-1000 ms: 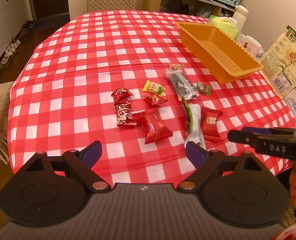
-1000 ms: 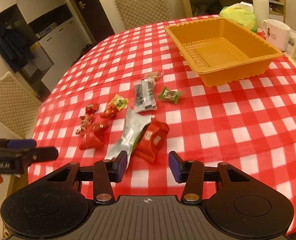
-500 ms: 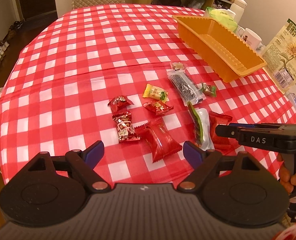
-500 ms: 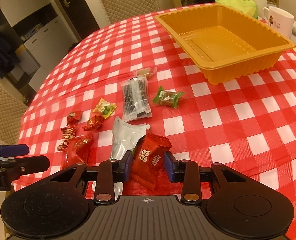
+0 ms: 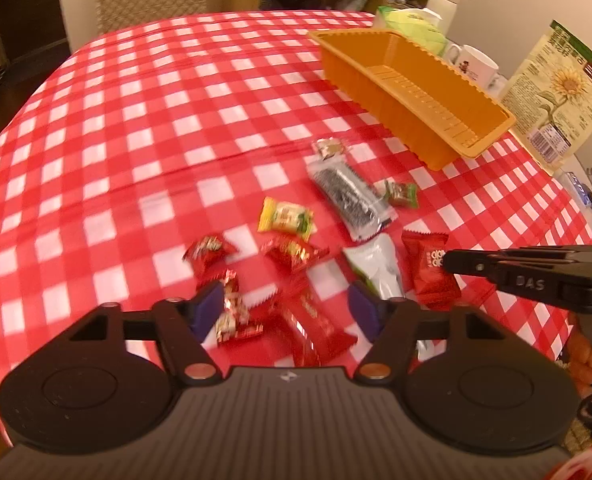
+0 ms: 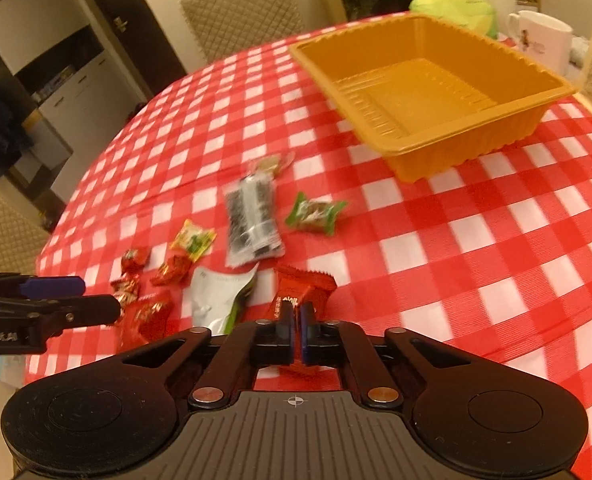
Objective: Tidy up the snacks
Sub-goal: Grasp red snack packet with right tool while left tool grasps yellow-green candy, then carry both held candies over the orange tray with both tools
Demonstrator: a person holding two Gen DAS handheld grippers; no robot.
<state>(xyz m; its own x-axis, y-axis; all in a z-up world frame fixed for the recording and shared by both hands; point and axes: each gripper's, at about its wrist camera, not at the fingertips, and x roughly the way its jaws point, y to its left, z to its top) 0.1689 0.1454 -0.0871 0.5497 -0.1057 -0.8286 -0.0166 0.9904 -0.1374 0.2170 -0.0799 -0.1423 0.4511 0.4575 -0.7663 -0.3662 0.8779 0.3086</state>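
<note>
The right gripper (image 6: 297,330) had its jaws drawn almost together, clamped on the near edge of a red snack packet (image 6: 301,294). The packet projected forward from between the blue pads, its far end resting on the checked tablecloth (image 6: 475,248). In the left wrist view, the same red snack packet (image 5: 429,270) sat at the tip of the right gripper (image 5: 451,261), which entered from the right.

The left gripper (image 5: 284,310) had its jaws standing wide apart, holding nothing. Between and just ahead of its pads lay a larger red packet (image 5: 315,326) and a small red-and-silver candy (image 5: 232,314); whether the pads touched either could not be determined because of blur.

The remaining snacks lay loose on the cloth, in a cluster ahead of both grippers:
- a white and green pouch (image 6: 220,298), just left of the clamped packet;
- a clear packet with dark contents (image 6: 252,220), farther off;
- a green-wrapped sweet (image 6: 315,216) to its right;
- a yellow-and-green packet (image 6: 192,240) to its left;
- a small pale wrapped sweet (image 6: 270,164) at the far end of the clear packet;
- two small red candies (image 6: 172,274) (image 6: 134,259).

The orange tray (image 6: 415,160) stood on the far right of the table, well apart from the cluster, with no snack in it. A white mug (image 6: 543,40) stood beyond the tray.
</note>
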